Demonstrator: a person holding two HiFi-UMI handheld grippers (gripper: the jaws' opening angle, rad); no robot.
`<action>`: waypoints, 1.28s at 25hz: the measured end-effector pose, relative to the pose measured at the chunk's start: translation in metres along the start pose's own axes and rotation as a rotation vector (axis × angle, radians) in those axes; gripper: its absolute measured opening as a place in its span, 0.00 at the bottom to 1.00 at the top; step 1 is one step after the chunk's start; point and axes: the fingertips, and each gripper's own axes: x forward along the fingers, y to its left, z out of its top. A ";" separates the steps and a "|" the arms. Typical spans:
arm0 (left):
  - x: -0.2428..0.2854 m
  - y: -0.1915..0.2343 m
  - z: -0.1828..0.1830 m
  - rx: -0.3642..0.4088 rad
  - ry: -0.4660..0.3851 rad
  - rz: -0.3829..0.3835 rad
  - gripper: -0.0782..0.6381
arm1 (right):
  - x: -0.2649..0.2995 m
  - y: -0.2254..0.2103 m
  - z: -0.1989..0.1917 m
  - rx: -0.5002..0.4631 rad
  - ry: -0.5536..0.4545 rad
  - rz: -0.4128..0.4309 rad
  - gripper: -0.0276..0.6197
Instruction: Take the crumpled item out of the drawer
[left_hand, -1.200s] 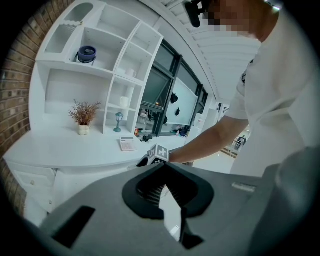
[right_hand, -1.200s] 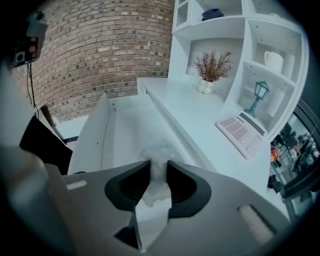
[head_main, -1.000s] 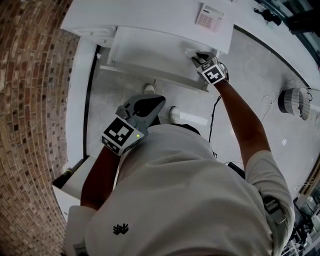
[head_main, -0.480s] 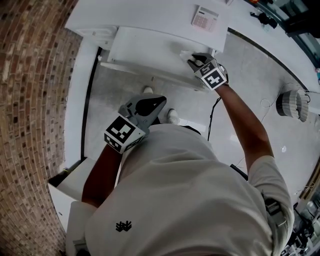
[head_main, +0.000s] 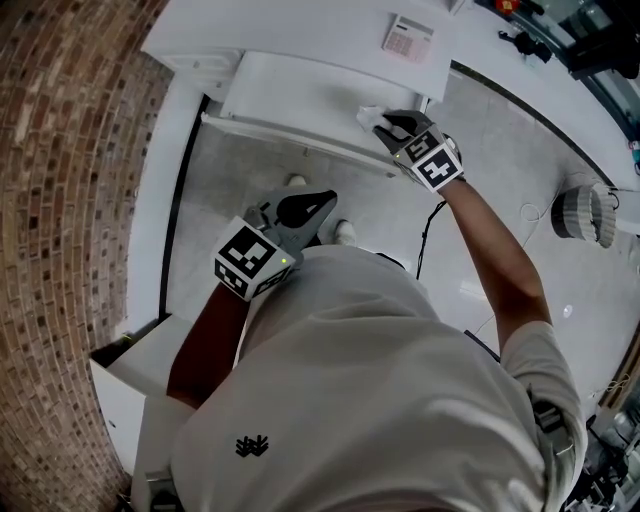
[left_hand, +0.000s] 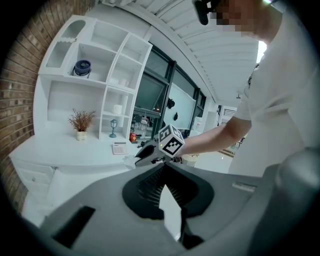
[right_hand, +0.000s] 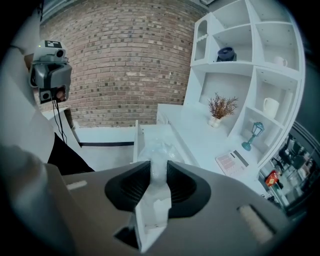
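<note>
The white drawer (head_main: 290, 95) stands pulled out from under the desk top. My right gripper (head_main: 383, 122) hovers over its right end, shut on the crumpled item (head_main: 368, 117), a pale, scrunched wad. In the right gripper view the wad (right_hand: 159, 149) is pinched between the dark pads (right_hand: 180, 182), and the drawer (right_hand: 141, 137) lies below it. The left gripper view shows the right gripper (left_hand: 140, 156) from the side, with the wad (left_hand: 128, 160) at its tip. My left gripper (head_main: 318, 203) hangs low near the person's body, shut and holding nothing.
A calculator (head_main: 406, 40) lies on the desk top (head_main: 300, 30) behind the drawer. White shelves with a potted plant (right_hand: 220, 107), a small lamp (right_hand: 251, 132) and a mug stand above the desk. A brick wall (head_main: 70, 200) runs on the left. A round ribbed thing (head_main: 582, 208) sits on the floor at right.
My right gripper has come up from the drawer's right end with the crumpled item, which now shows at its tip. The left gripper has stayed by the body.
</note>
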 end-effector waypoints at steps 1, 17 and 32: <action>-0.001 -0.003 -0.001 0.001 -0.001 -0.001 0.12 | -0.005 0.004 0.002 -0.005 -0.008 0.001 0.22; -0.002 -0.036 -0.015 -0.004 -0.003 0.004 0.12 | -0.071 0.054 0.020 -0.047 -0.065 0.055 0.22; 0.006 -0.049 -0.018 0.004 0.005 -0.008 0.12 | -0.106 0.077 0.039 -0.081 -0.101 0.092 0.22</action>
